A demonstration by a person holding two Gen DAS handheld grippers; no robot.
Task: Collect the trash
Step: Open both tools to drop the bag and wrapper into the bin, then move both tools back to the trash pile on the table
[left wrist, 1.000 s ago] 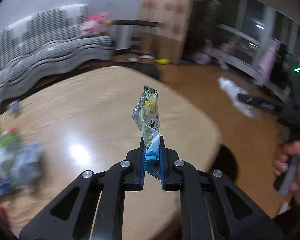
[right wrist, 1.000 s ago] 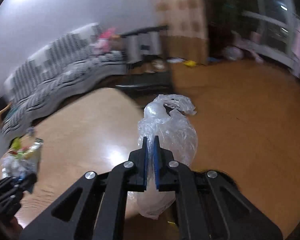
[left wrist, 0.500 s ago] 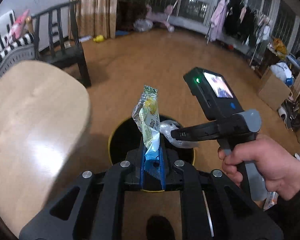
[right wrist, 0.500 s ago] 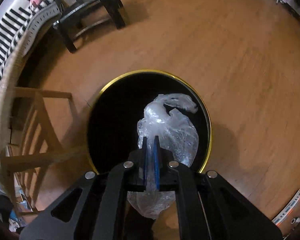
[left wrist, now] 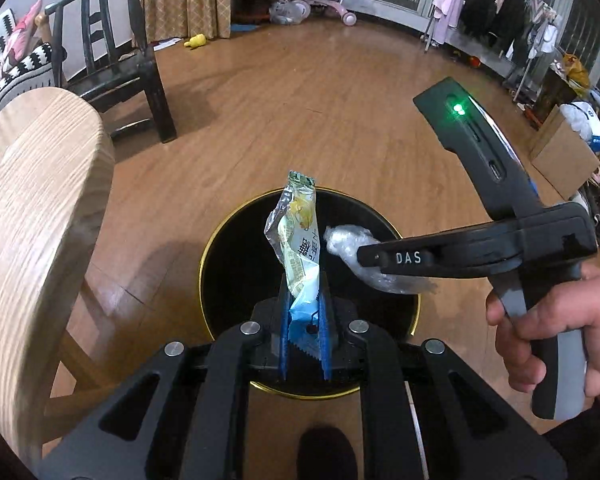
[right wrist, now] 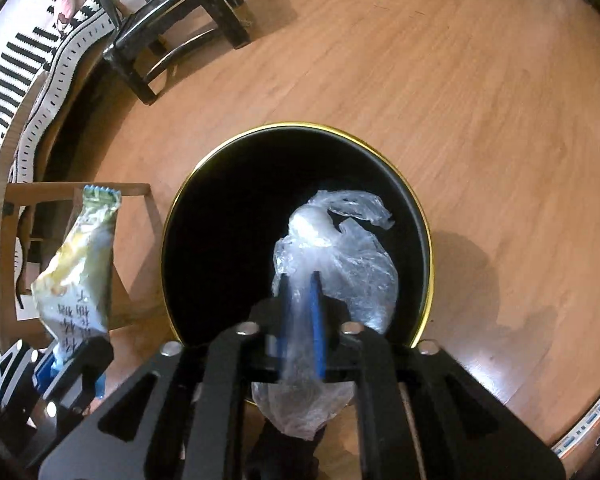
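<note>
A round black trash bin with a gold rim (left wrist: pixel 204 276) (right wrist: pixel 424 216) stands on the wood floor below both grippers. My left gripper (left wrist: pixel 304 312) still pinches a green and white snack wrapper (left wrist: pixel 300 240), which stands upright over the bin; its jaws have parted slightly. That wrapper also shows in the right wrist view (right wrist: pixel 80 264). My right gripper (right wrist: pixel 300 292) holds a crumpled clear plastic bag (right wrist: pixel 340 256) over the bin's mouth, with its blue jaws a little apart. In the left wrist view the right gripper (left wrist: pixel 364 258) reaches in from the right with the bag (left wrist: pixel 348 238).
A round wooden table (left wrist: pixel 36 216) is at the left. A black wooden chair (left wrist: pixel 112 68) (right wrist: pixel 172 40) and a striped sofa (right wrist: pixel 20 64) stand beyond it. A clothes rack (left wrist: pixel 500 4) and a cardboard box (left wrist: pixel 560 156) are far right.
Both grippers swung from over the table to above the bin and came closer to it. The jaws of both have started to part.
</note>
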